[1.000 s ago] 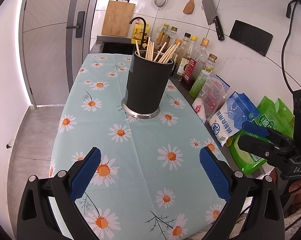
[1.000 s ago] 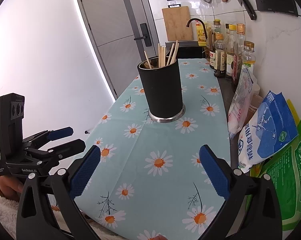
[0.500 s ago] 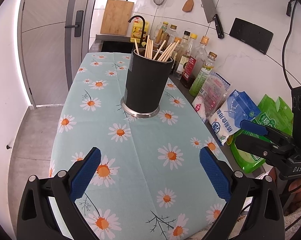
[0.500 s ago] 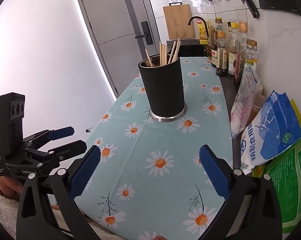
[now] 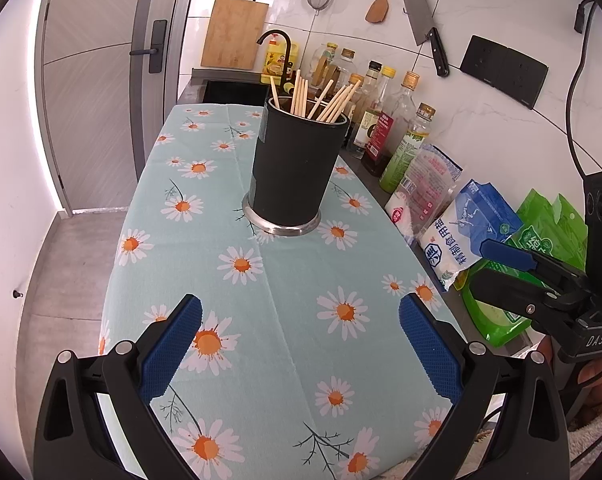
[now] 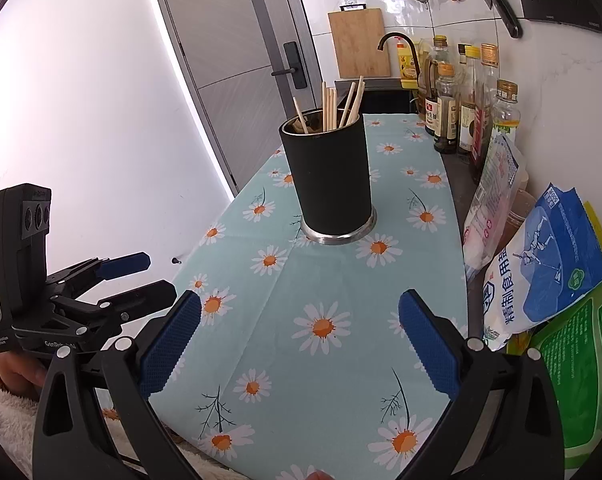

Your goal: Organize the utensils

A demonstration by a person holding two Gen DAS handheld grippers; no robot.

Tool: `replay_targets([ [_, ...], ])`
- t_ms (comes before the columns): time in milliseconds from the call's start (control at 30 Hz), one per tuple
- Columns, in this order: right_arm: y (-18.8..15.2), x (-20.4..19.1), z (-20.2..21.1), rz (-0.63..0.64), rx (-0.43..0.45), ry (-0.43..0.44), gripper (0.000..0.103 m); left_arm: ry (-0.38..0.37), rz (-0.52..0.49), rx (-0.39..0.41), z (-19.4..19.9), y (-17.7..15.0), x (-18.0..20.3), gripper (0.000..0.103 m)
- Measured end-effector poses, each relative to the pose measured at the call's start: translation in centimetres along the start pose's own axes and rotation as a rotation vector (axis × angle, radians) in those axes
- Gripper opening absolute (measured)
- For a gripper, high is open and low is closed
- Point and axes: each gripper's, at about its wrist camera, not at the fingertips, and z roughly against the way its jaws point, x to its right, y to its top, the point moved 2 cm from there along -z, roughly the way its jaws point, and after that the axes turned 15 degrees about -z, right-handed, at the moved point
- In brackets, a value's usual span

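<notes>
A black cylindrical utensil holder [image 5: 295,172] with a silver base stands upright in the middle of the daisy-print tablecloth [image 5: 285,300]; it also shows in the right wrist view [image 6: 328,184]. Several wooden chopsticks [image 5: 321,98] stick out of its top and show in the right wrist view too [image 6: 333,106]. My left gripper [image 5: 301,344] is open and empty, held near the cloth's front edge. My right gripper [image 6: 299,344] is open and empty, also short of the holder. Each gripper shows in the other's view, at the right [image 5: 513,272] and at the left [image 6: 137,280].
Bottles of oil and sauce [image 5: 385,120] and bags of food [image 5: 469,232] line the wall on the right. A sink with a black tap [image 5: 277,44] and a cutting board [image 5: 235,34] lie behind. A cleaver [image 5: 423,24], spatula and strainer hang above. A door [image 6: 237,60] stands left.
Both grippers have drifted slightly, so the holder sits a little differently in view. Both stay open and empty. Nothing on the table has moved.
</notes>
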Motion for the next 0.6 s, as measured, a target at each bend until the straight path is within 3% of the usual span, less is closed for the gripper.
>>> replay_targets([
  [600, 0.07, 0.11, -0.17, -0.009, -0.002, 0.000, 0.098, -0.008, 0.002, 0.002, -0.16, 0.09, 0.00, 0.096],
])
